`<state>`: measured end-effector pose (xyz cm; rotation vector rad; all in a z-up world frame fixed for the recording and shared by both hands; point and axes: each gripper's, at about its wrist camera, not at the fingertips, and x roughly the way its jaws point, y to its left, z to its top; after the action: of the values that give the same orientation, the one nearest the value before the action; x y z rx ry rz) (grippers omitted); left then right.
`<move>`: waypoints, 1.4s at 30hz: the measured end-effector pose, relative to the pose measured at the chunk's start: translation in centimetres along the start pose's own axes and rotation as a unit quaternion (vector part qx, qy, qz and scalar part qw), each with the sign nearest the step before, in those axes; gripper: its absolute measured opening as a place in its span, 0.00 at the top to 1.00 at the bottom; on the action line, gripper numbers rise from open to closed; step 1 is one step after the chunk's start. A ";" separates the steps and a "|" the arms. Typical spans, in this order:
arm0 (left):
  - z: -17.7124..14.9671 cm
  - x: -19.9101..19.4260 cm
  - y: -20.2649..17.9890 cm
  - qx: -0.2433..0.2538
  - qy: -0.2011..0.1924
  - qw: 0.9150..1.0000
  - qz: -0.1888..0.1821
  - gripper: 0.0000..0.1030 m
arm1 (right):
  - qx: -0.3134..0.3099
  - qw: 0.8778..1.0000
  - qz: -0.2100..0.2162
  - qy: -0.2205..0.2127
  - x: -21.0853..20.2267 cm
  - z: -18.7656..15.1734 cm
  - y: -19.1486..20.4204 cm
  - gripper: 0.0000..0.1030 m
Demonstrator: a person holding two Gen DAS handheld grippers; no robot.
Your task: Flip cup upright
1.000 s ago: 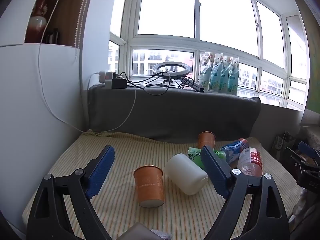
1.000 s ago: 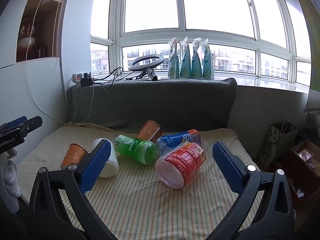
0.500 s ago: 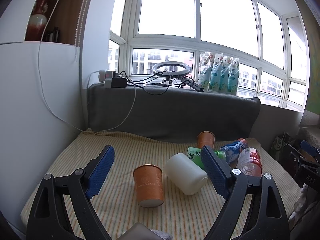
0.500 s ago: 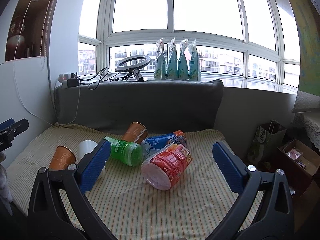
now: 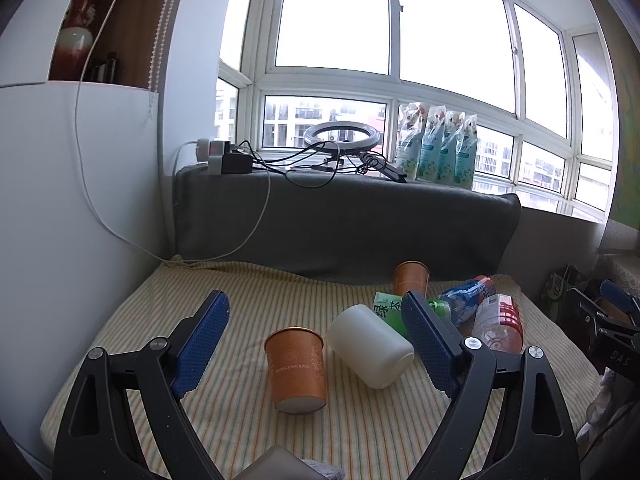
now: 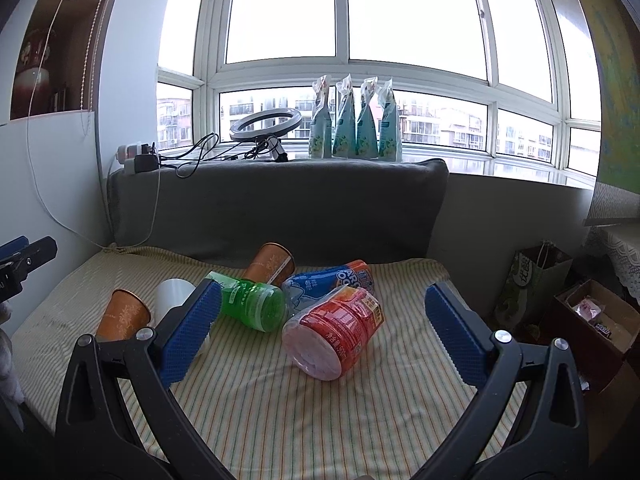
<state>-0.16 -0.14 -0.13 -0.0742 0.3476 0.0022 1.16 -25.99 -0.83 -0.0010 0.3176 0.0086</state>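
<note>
You are lining up your left gripper [image 5: 314, 342], jaws wide apart, on the orange cup [image 5: 296, 369] lying tipped on the striped surface [image 5: 224, 308] beside a white cup [image 5: 370, 346]. Your right gripper [image 6: 318, 334] is hanging open too. Next, close around its wall. Its lettering is too small to read.

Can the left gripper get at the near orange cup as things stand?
Probably yes. The left gripper is open and the orange cup lies framed between its fingers with bare cloth in front; the white cup sits close on its right.
</note>
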 end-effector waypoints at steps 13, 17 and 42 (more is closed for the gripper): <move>-0.1 0.0 -0.1 0.001 0.004 1.000 -0.004 0.15 | 0.000 1.000 0.000 0.001 0.0 0.1 0.0 0.00; -0.1 0.1 -0.1 0.001 0.006 1.000 -0.005 0.15 | -0.001 1.000 0.000 0.001 0.0 0.1 0.0 0.00; -0.7 1.2 -0.3 0.010 0.031 0.999 -0.014 0.15 | -0.004 1.000 0.017 0.018 1.6 -0.5 -0.1 0.00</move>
<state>0.78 -0.51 -1.14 -0.0595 0.4083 -0.0324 2.53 -26.12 -1.84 -0.0048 0.3538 0.0432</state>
